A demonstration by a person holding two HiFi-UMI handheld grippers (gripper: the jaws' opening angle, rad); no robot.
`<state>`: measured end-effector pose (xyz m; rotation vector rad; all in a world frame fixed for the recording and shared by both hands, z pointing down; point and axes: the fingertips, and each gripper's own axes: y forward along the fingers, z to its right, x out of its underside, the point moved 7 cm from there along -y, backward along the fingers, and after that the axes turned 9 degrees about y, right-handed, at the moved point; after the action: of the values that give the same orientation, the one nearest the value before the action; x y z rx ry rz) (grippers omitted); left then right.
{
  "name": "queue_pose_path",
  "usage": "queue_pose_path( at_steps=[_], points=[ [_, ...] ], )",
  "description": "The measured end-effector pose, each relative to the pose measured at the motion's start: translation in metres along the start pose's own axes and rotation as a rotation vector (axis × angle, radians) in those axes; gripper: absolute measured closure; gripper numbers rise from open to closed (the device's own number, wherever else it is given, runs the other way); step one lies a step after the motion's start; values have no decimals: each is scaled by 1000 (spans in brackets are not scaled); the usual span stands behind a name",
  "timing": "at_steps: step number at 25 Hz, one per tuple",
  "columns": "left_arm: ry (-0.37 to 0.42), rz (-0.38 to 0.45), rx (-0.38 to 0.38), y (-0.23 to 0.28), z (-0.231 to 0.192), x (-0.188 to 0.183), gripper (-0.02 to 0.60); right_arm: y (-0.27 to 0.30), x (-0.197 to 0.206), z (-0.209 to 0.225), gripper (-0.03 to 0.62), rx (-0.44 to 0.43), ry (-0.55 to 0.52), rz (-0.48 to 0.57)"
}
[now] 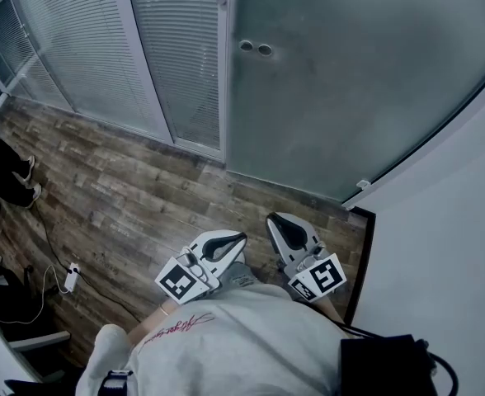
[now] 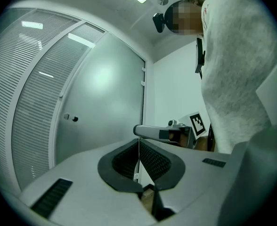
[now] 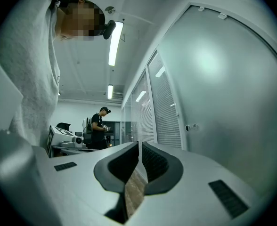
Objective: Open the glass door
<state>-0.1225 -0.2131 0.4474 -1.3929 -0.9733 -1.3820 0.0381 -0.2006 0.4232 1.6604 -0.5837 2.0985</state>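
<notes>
Closest to the head camera was the person's grey sweater [image 1: 226, 345], and just beyond it both tools pointed toward 12 o'clock. On the left gripper [image 1: 241, 239] and the right gripper [image 1: 274, 219] the jaws were clenched together, with nothing between the pads.

The glass door [image 1: 350, 81], frosted, stood shut at 1 o'clock, well apart from both tips. Its two round fittings [image 1: 255, 49] sat near its left edge, at about 12 o'clock.

I judged the step to be the approach, with no contact made yet. The next move would call for bringing one gripper to those fittings, and probably releasing its jaws to take hold there.

Only the right gripper view showed a second person [image 3: 98, 128] by a desk, at 9 o'clock. Only the head view showed the wooden floor [image 1: 119, 188] and a power strip [image 1: 72, 279] at 8 o'clock.
</notes>
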Motion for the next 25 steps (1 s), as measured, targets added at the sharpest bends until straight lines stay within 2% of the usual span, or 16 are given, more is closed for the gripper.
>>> queue_pose_path(
  at_steps=[10, 15, 23, 24, 25],
  points=[
    [22, 12, -79, 33, -72, -3, 563, 65, -18, 66, 560, -23, -23, 4],
    [29, 17, -110, 41, -94, -3, 563, 91, -28, 99, 560, 43, -42, 10],
    [36, 10, -188, 45, -126, 4, 563, 164, -48, 185, 559, 154, -108, 42],
    [38, 6, -196, 45, -129, 5, 563, 175, -49, 196, 556, 167, -103, 44],
    [40, 1, -205, 45, -132, 5, 563, 186, -49, 208, 520, 178, -92, 44]
  ],
)
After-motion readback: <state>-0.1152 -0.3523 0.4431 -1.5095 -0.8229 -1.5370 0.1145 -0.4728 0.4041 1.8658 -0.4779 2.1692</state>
